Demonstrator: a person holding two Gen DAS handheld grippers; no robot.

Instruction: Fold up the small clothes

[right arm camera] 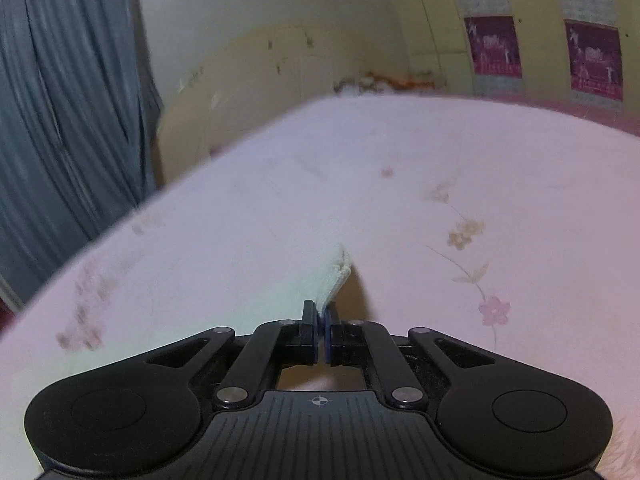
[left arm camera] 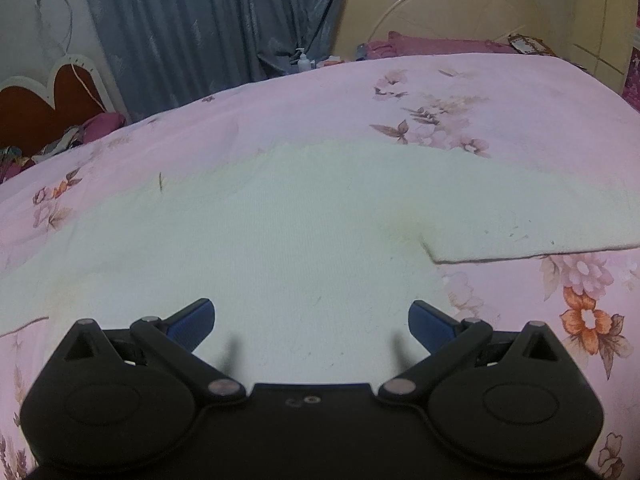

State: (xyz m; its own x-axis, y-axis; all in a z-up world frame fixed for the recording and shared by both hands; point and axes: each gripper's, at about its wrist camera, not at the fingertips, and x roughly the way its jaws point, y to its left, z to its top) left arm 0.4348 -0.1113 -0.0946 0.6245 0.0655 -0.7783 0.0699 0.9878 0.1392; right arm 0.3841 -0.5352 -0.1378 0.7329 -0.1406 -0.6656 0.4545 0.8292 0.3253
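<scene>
While spread flat on the pink floral bedsheet (left arm camera: 460,92), white garment (left arm camera: 280,220) occupies its middle, one sleeve reaching toward the cream headboard (left arm camera: 440,4) side. Left gripper (left arm camera: 311,326) poised over garment, fingers wide apart, nothing held. Right gripper (right arm camera: 322,332) clamped on a bunched garment edge (right arm camera: 334,276), lifted off the sheet.

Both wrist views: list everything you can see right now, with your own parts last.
garment: one, pale cream-white, spread flat on the bedsheet, a corner pinched by the right tool
bedsheet: one, pink floral, covering the bed
headboard: one, cream, far end
curtain: one, grey-blue, behind the bed
bottle: one, white, by the curtain
left tool: one, black with blue pads, open above the garment
right tool: one, black, shut on the garment
</scene>
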